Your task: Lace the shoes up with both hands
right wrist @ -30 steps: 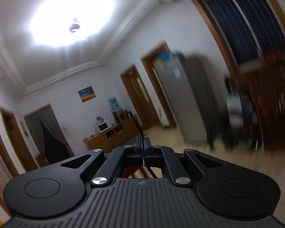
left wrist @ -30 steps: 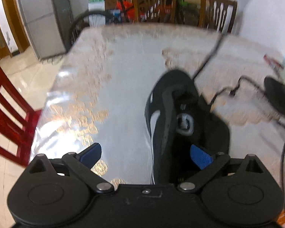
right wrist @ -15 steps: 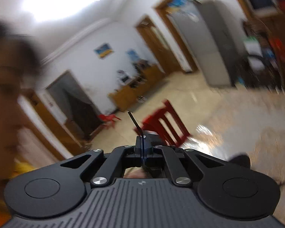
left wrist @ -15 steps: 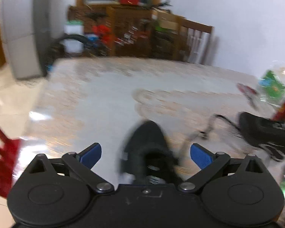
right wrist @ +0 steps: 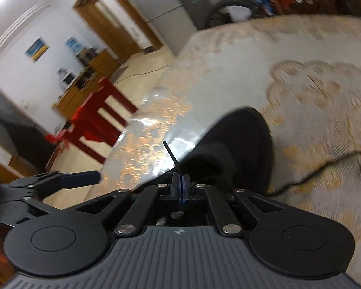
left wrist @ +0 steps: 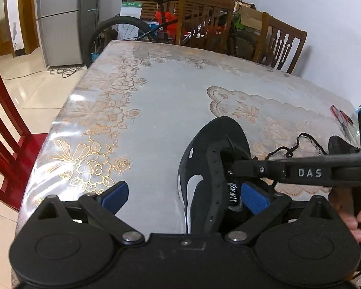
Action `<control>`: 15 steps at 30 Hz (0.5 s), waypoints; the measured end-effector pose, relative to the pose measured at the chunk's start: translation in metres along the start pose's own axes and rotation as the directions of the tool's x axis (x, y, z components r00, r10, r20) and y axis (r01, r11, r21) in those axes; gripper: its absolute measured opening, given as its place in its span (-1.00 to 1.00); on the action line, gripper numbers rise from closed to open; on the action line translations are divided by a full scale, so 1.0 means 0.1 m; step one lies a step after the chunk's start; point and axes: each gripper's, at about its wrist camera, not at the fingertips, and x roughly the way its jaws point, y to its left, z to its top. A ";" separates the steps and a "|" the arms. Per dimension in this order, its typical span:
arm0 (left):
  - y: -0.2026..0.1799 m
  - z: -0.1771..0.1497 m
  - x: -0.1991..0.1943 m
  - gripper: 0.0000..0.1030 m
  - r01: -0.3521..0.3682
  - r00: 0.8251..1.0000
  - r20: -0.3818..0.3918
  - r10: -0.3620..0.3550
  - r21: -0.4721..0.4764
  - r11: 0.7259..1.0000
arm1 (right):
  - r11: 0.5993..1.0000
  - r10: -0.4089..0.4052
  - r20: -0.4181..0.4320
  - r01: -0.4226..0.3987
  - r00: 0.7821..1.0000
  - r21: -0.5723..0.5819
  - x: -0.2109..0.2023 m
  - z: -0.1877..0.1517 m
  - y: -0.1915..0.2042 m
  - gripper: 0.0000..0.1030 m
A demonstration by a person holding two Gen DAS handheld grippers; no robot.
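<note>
A black shoe (left wrist: 211, 159) with a white side mark stands on the table, toe pointing away. My left gripper (left wrist: 184, 195) is open astride the shoe's left wall, with one blue pad (left wrist: 253, 196) inside the opening. From the right, my right gripper (left wrist: 238, 166) reaches over the shoe's opening. In the right wrist view that right gripper (right wrist: 179, 180) is shut on a black lace tip (right wrist: 170, 154) that sticks up, just above the shoe (right wrist: 238, 149). Loose black lace (left wrist: 298, 144) trails across the table.
The floral tablecloth table (left wrist: 168, 101) has a second dark shoe (left wrist: 339, 144) and a small red item (left wrist: 341, 118) at its right edge. A red chair (left wrist: 4, 132) stands to the left; wooden chairs (left wrist: 281, 43) and a bicycle (left wrist: 132, 31) stand behind. A hand (left wrist: 358, 216) holds the right tool.
The right gripper swung down from facing the room to just over the shoe, still shut on the lace tip. The left gripper's view dropped back close onto the shoe, jaws still open.
</note>
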 end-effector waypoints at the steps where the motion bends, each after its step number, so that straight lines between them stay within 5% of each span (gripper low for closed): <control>1: -0.01 -0.01 0.01 0.94 -0.005 1.000 -0.003 0.005 0.002 1.000 | 1.000 0.011 -0.002 -0.011 1.000 0.016 0.00 -0.02 -0.02 -0.97; 6: -0.04 0.00 0.15 0.94 -0.099 0.995 0.012 0.099 0.017 0.995 | 0.999 0.023 -0.032 -0.022 0.999 0.034 -0.09 -0.01 0.05 -0.99; 11: 0.02 0.03 0.18 0.95 -0.092 0.996 0.007 0.092 -0.007 0.996 | 1.000 0.006 -0.053 -0.007 0.999 -0.021 -0.09 0.00 0.13 -0.99; 14: 0.02 0.03 0.19 0.94 -0.089 0.996 0.005 0.089 -0.004 0.996 | 0.993 -0.038 -0.050 0.032 0.998 -0.110 -0.07 0.04 0.25 -0.49; 15: 0.03 0.03 0.20 0.94 -0.087 0.996 0.004 0.087 -0.007 0.996 | 0.989 -0.053 -0.048 0.046 0.997 -0.139 -0.06 0.05 0.29 -0.48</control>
